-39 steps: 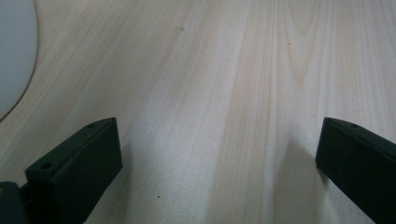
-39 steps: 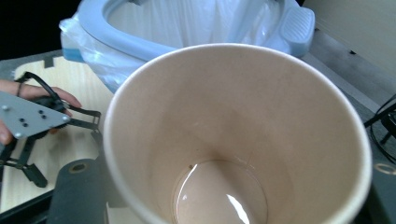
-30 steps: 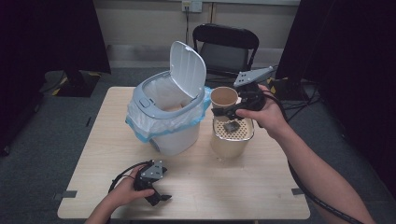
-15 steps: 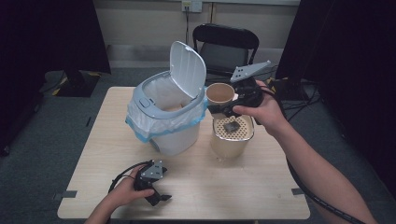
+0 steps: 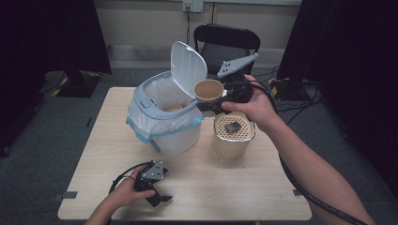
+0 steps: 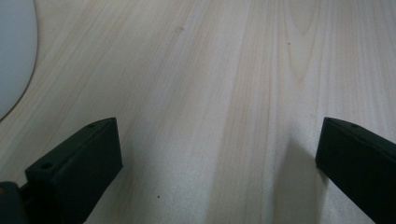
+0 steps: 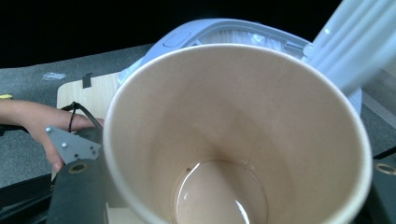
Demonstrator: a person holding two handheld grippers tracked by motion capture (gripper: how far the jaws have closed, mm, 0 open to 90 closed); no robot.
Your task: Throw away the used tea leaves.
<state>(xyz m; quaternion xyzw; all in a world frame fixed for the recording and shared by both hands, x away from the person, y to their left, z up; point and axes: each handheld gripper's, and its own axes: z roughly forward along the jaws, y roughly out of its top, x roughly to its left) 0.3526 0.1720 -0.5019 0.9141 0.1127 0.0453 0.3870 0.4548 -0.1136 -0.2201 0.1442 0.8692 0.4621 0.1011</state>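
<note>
My right gripper (image 5: pixel 212 104) is shut on a tan paper cup (image 5: pixel 209 90) and holds it in the air at the right rim of the white bin (image 5: pixel 164 136). The bin's lid (image 5: pixel 187 65) stands open and a blue-edged liner hangs over its rim. In the right gripper view the cup (image 7: pixel 233 140) is seen from its mouth, with a little brownish liquid (image 7: pixel 219 198) at its bottom and the bin (image 7: pixel 224 30) behind it. My left gripper (image 5: pixel 157 196) rests on the table (image 5: pixel 244 187) near the front edge, its jaws wide apart over bare wood (image 6: pixel 219 116).
A beige cylindrical container (image 5: pixel 233 138) with a perforated top stands right of the bin, a small dark piece (image 5: pixel 232 127) lying on it. A black chair (image 5: pixel 227 42) stands behind the table. Cables trail on the floor at the right.
My right hand has carried the cup up and to the left, from above the beige container to the bin's rim. The left hand has stayed put.
</note>
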